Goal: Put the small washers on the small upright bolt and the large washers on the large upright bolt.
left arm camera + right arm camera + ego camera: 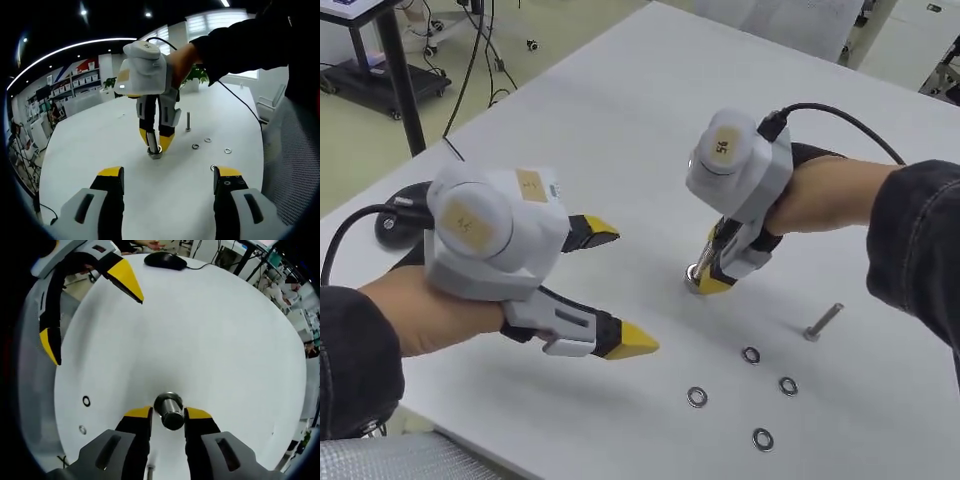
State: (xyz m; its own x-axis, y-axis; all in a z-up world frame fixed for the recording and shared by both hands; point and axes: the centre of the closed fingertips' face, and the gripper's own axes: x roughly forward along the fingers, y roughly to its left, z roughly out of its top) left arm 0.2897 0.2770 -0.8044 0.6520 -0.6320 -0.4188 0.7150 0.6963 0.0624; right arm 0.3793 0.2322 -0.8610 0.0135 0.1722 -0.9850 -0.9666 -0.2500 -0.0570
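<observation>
The right gripper (708, 280) pinches the large bolt (170, 408) upright between its yellow tips on the table (210, 335). The left gripper (620, 290) hangs alongside, jaws spread wide.

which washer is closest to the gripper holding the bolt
The washer topmost in the head view, just below-right of the right gripper; the other three lie farther off.

White table (620, 120): four washers (756, 357), lying bolt (823, 321), upright bolt (170, 409), black mouse (165, 261).

Shiny metal washers (697, 397) and bolt (171, 412) on smooth matt white tabletop (620, 130)
</observation>
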